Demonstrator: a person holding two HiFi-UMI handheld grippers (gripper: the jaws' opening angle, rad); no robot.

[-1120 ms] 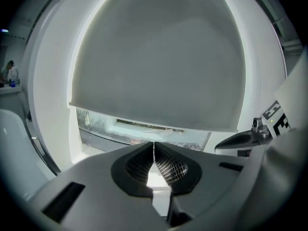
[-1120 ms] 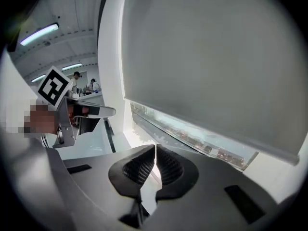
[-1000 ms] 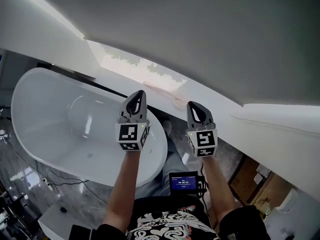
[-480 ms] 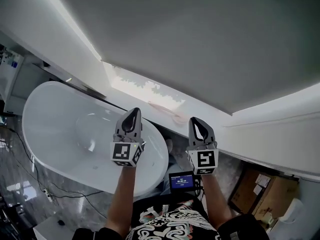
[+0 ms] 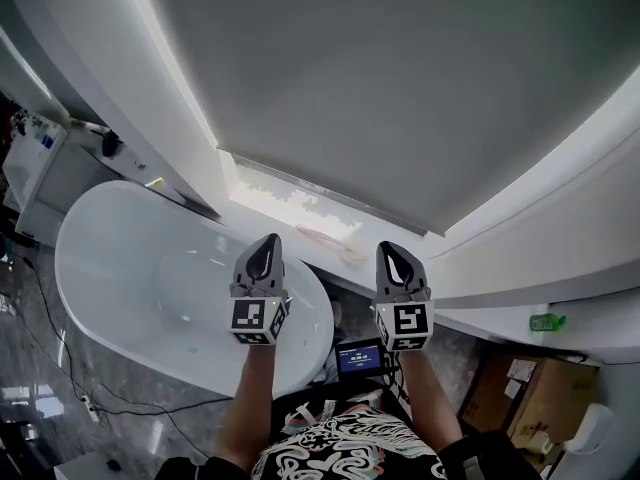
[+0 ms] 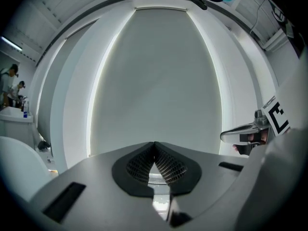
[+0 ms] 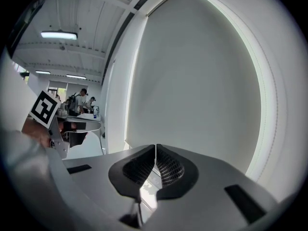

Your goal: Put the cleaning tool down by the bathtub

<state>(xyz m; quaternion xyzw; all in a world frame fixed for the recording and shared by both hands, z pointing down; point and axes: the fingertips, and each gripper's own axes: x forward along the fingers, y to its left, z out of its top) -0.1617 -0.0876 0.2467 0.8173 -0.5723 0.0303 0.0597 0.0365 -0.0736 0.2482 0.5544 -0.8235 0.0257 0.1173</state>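
The white bathtub [image 5: 140, 268] fills the lower left of the head view. My left gripper [image 5: 266, 241] is held above the tub's right end, shut, with nothing between its pads. My right gripper [image 5: 391, 249] hovers beside it, to the right of the tub, also shut and empty. In the left gripper view the jaws [image 6: 154, 144] meet in front of a pale roller blind. The right gripper view shows its jaws [image 7: 155, 146] touching in the same way. A thin pinkish object [image 5: 328, 238] lies on the sill behind the tub. I cannot tell what it is.
A grey roller blind [image 5: 380, 98] covers the window ahead. A small lit screen [image 5: 358, 358] sits by the person's waist. A green bottle [image 5: 545, 321] stands on the ledge at right, above cardboard boxes [image 5: 540, 398]. Cables [image 5: 90, 388] trail on the floor left of the tub.
The head view has tilted upward, so more blind and wall shows and the tub sits lower. Both grippers stay side by side, shut and empty.
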